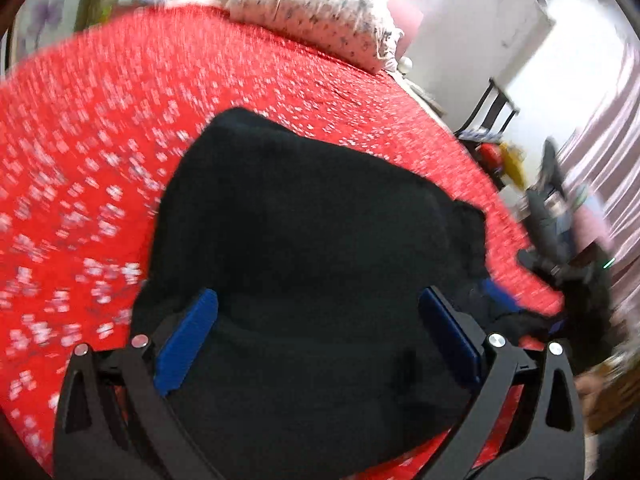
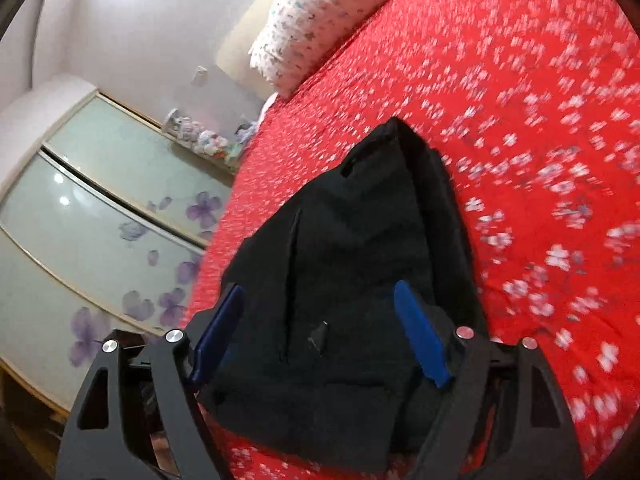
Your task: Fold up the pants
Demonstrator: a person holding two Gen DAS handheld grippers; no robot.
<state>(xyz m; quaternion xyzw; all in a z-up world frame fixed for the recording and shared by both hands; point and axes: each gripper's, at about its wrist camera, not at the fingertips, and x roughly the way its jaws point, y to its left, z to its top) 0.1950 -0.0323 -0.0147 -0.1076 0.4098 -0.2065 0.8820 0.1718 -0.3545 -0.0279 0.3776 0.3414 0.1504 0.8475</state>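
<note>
Black pants (image 1: 304, 248) lie folded into a compact bundle on a red bedspread with white flowers (image 1: 88, 168). My left gripper (image 1: 318, 336) is open, its blue pads (image 1: 188, 340) spread on either side of the bundle's near end, holding nothing. In the right wrist view the same pants (image 2: 360, 264) show a pocket seam. My right gripper (image 2: 320, 336) is open too, its blue pads (image 2: 420, 336) straddling the near part of the bundle. Both views are motion-blurred.
A floral pillow (image 1: 316, 12) lies at the head of the bed, also in the right wrist view (image 2: 316, 12). A sliding wardrobe with purple flower doors (image 2: 100, 216) stands beside the bed. Clutter and a chair (image 1: 536, 168) sit past the bed's right edge.
</note>
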